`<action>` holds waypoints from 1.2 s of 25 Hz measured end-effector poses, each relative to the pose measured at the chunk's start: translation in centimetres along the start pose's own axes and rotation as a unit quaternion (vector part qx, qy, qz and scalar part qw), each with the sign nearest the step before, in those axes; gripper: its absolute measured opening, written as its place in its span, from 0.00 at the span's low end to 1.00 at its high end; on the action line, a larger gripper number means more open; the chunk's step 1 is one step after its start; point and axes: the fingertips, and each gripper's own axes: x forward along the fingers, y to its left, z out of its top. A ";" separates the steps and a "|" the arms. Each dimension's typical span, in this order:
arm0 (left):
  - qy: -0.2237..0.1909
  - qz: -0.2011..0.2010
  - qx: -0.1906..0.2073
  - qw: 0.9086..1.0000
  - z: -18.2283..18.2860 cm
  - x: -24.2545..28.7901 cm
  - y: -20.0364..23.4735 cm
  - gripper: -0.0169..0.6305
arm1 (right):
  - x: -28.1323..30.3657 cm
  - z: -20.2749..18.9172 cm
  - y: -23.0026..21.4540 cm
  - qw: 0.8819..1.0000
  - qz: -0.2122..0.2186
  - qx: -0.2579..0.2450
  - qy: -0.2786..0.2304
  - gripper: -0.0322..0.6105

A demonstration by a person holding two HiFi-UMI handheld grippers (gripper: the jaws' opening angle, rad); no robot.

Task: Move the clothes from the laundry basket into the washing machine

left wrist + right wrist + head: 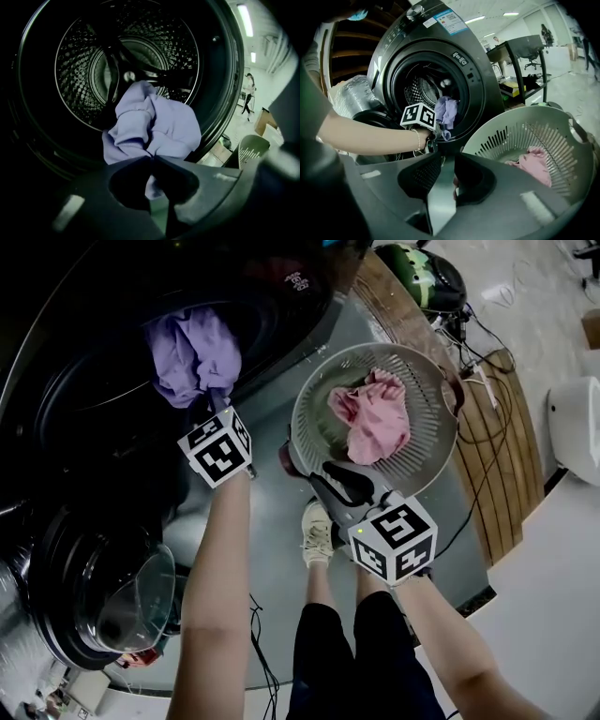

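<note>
One purple garment (154, 124) is hanging in the left gripper (151, 158)'s pinch (frame centre). The right gripper (448, 160) is gaping, seemingly empty.

Grey floor bearing the laundry corner

The grey floor (272, 549) is carrying the dark washing machine (309, 287) at the far left, and the round slatted laundry basket (433, 381) is standing just beside it on the right. A person's pale shoe (317, 532) is resting on the floor near the basket's near rim. A thin black cable (265, 652) is trailing over the near floor. Wooden boards (502, 484) are running along the right side, with more cables (483, 390) lying across them.
</note>
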 end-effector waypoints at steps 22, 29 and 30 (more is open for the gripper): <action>-0.072 -0.021 0.037 0.996 10.5 2.8 1.3 0.55 | 0.3 2.1 -0.7 1.000 -0.013 0.011 -0.021 0.21; -0.086 -0.097 0.067 0.989 7.0 -3.9 -3.2 0.56 | -1.3 0.5 -4.2 0.998 -0.059 0.001 0.008 0.28; -0.087 -0.116 0.071 0.987 6.1 -5.1 -4.4 0.56 | -1.4 -0.2 -5.1 0.997 -0.071 -0.006 0.022 0.30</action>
